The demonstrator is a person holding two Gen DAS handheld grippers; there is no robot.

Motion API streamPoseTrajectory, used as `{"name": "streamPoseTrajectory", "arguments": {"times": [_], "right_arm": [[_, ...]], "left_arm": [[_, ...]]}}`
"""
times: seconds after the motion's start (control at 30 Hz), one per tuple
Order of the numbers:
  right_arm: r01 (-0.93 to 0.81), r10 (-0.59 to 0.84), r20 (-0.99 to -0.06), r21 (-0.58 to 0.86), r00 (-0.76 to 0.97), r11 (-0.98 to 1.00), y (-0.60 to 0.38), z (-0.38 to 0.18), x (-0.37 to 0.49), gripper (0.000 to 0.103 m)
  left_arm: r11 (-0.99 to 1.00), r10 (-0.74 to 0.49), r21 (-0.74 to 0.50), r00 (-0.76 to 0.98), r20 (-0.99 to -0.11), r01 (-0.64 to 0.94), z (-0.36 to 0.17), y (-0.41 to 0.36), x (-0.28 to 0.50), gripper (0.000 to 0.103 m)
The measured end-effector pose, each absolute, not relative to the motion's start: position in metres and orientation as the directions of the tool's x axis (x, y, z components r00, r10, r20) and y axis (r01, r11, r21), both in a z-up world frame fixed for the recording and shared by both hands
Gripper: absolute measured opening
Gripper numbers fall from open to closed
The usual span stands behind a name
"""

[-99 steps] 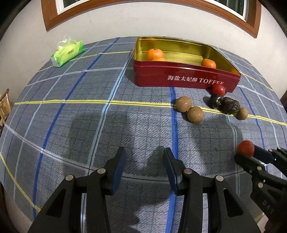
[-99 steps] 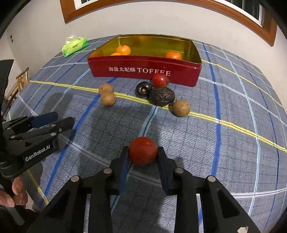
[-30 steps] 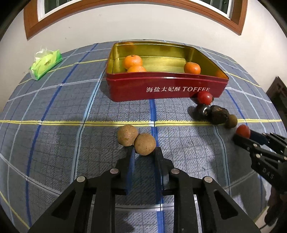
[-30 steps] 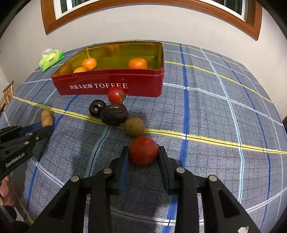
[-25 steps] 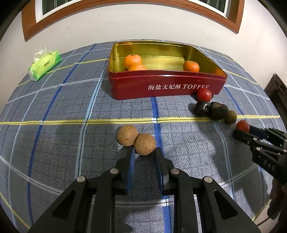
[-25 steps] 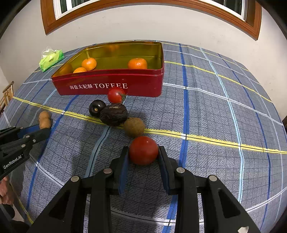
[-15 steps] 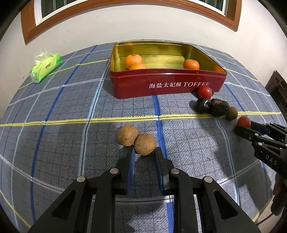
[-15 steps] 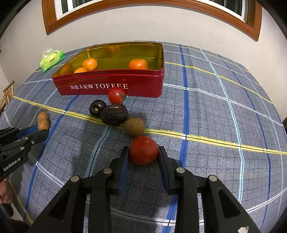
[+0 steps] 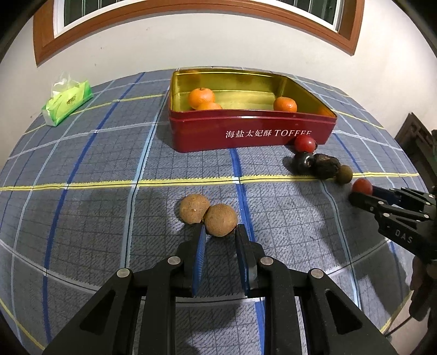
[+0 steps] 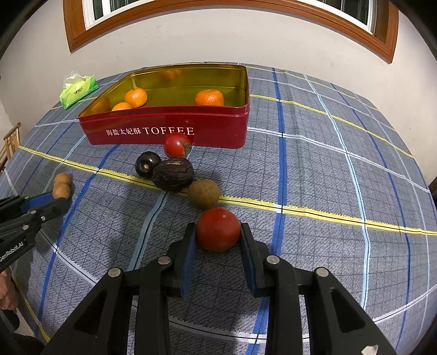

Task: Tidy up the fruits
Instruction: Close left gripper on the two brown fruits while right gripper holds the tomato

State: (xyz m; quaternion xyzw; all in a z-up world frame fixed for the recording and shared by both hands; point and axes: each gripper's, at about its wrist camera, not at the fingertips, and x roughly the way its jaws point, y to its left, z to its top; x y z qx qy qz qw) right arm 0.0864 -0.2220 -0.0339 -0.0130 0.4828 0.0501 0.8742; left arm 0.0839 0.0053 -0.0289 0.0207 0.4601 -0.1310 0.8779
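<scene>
Left gripper (image 9: 220,232) now clamps brown fruit (image 9: 220,219)

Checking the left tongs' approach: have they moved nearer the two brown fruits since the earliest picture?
Yes. The left tongs moved toward the red tin and now grip one brown fruit.

Home room: plaid tablecloth (image 9: 82,169) on table, wood-framed window (image 9: 191,16) at 12 o'clock (white wall), tissue pack (image 9: 67,102) at 10 o'clock.

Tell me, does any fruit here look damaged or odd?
Yes. The dark fruit in front of the tin looks wrinkled and shrivelled, unlike the smooth tomato beside it. Nothing is spilled.
</scene>
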Motion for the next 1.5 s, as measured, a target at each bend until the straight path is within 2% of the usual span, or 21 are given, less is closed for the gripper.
{"name": "streamPoseTrajectory", "arguments": {"times": [0.43,0.63,0.7,0.73,0.77,0.83,0.87,1.27,1.3,1.37,1.5], "right_arm": [[-0.103,0.101,-0.845,0.055,0.525,0.993,-0.223,-0.034,0.08,0.028],[-0.1,0.097,-0.845,0.052,0.526,0.994,-0.223,-0.034,0.079,0.028],[-0.101,0.098,-0.845,0.052,0.526,0.994,-0.223,-0.034,0.079,0.028],[-0.104,0.097,-0.846,0.049,0.524,0.993,-0.223,-0.034,0.08,0.028],[-0.104,0.096,-0.846,0.048,0.524,0.993,-0.222,-0.034,0.08,0.028],[-0.105,0.095,-0.846,0.047,0.524,0.993,-0.222,-0.034,0.08,0.028],[-0.105,0.095,-0.846,0.046,0.524,0.993,-0.222,-0.033,0.08,0.028],[-0.104,0.092,-0.846,0.043,0.525,0.994,-0.222,-0.034,0.08,0.029],[-0.103,0.092,-0.846,0.044,0.524,0.994,-0.222,-0.034,0.081,0.029],[-0.104,0.092,-0.846,0.044,0.525,0.994,-0.221,-0.034,0.08,0.029],[-0.103,0.09,-0.847,0.041,0.524,0.994,-0.221,-0.034,0.081,0.029]], "left_arm": [[0.96,-0.22,-0.088,0.52,-0.825,0.266,-0.032,0.008,0.074,0.023],[0.966,-0.204,-0.089,0.505,-0.839,0.242,-0.032,0.011,0.072,0.026],[0.97,-0.191,-0.083,0.507,-0.841,0.227,-0.032,0.013,0.072,0.03],[0.972,-0.185,-0.079,0.508,-0.841,0.222,-0.032,0.013,0.071,0.036],[0.975,-0.172,-0.07,0.511,-0.842,0.212,-0.032,0.014,0.071,0.048],[0.978,-0.164,-0.07,0.513,-0.843,0.198,-0.033,0.014,0.071,0.064],[0.979,-0.163,-0.074,0.516,-0.841,0.189,-0.033,0.015,0.07,0.066],[0.991,-0.1,-0.035,0.535,-0.839,0.131,-0.031,0.006,0.089,0.064],[0.99,-0.102,-0.035,0.535,-0.839,0.134,-0.031,0.005,0.09,0.061],[0.989,-0.107,-0.034,0.531,-0.841,0.145,-0.033,0.004,0.09,0.046],[0.989,-0.113,-0.043,0.534,-0.838,0.143,-0.034,0.005,0.09,0.031]]}}
